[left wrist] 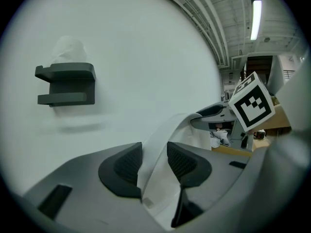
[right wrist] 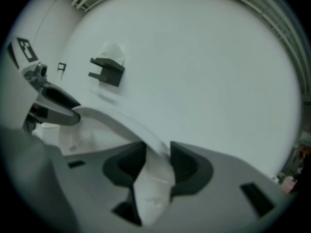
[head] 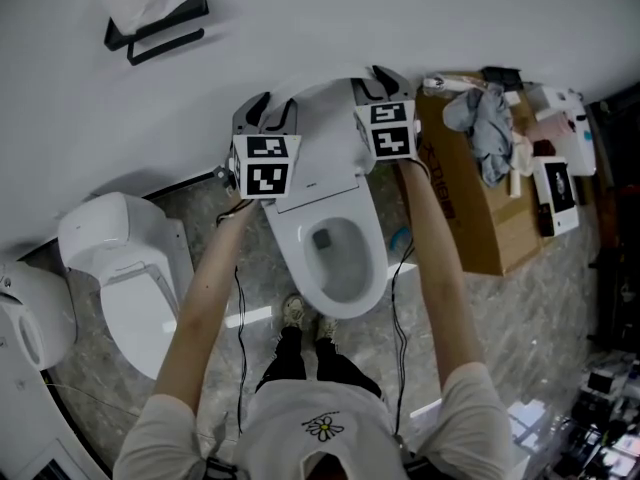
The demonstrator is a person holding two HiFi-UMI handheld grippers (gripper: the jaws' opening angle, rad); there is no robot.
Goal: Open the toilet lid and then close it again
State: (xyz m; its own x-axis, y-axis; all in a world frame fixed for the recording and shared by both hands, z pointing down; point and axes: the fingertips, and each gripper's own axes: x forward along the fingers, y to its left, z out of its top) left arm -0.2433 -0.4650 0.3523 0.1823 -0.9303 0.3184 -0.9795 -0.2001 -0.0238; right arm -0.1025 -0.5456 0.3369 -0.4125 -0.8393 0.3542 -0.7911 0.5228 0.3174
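We are gripping the lid with both grippers, fingers clamped on its rim: left gripper at 9 o'clock, right gripper at 3 o'clock, both equally near. The lid is standing raised by the wall at 12 o'clock, white, thin and curved. The bowl is lying open at 6 o'clock, where we judge the lid must swing.

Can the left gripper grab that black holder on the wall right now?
Probably not. The left gripper is clamped on the raised lid, and the holder sits apart, higher on the wall to its left. Nothing blocks the way, but it would have to let go first.
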